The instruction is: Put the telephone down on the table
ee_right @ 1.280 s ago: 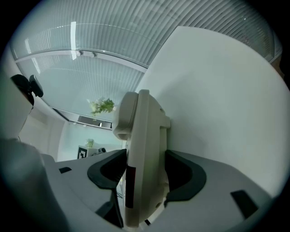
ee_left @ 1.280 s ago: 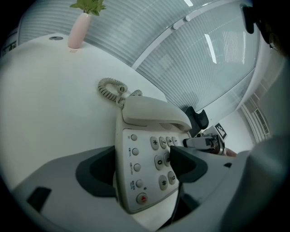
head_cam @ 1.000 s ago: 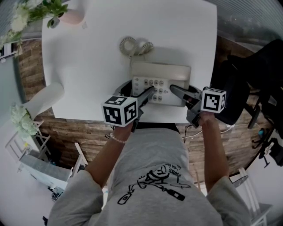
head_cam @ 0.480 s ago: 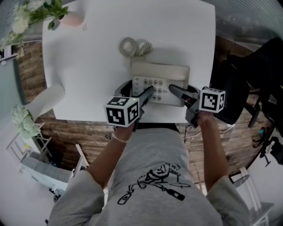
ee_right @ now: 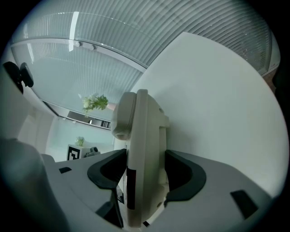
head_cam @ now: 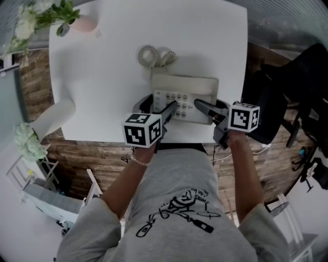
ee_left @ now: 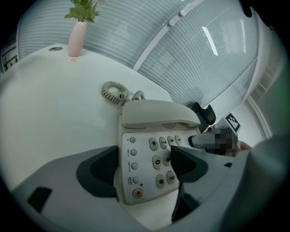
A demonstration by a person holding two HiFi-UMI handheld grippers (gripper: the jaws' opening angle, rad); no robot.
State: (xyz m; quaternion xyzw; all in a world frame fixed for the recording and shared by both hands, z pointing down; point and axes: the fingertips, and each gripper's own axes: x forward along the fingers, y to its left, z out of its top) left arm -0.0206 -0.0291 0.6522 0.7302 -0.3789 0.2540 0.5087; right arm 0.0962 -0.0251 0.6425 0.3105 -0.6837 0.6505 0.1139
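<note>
Cord point(head_cam: 156, 55) in curls lies on the white desk point(head_cam: 102, 77), just past the telephone point(head_cam: 185, 87) on its far side. Nothing else sits close to it. A black chair point(head_cam: 287, 92) stands off the desk's right side. White flowers point(head_cam: 28, 140) stand low on the left, over the wood floor point(head_cam: 87, 148).

The telephone is at the near edge of the desk, a bit to the right, with its handset point(ee_left: 158, 113) lying across the far part. My left gripper point(ee_left: 144, 166) has it by the left side: one pad is on the left wall and the other lies over the number keys point(ee_left: 159, 156). My right gripper point(ee_right: 144, 174) is spread wide and pinches the right end, one pad on top and one under it.

That lower pad is between telephone and desk. I cannot tell if the bottom touches the desk. From above, my grippers cover the near part.

A pink vase point(head_cam: 82, 21) at the far left corner holds a green plant point(head_cam: 56, 9).
</note>
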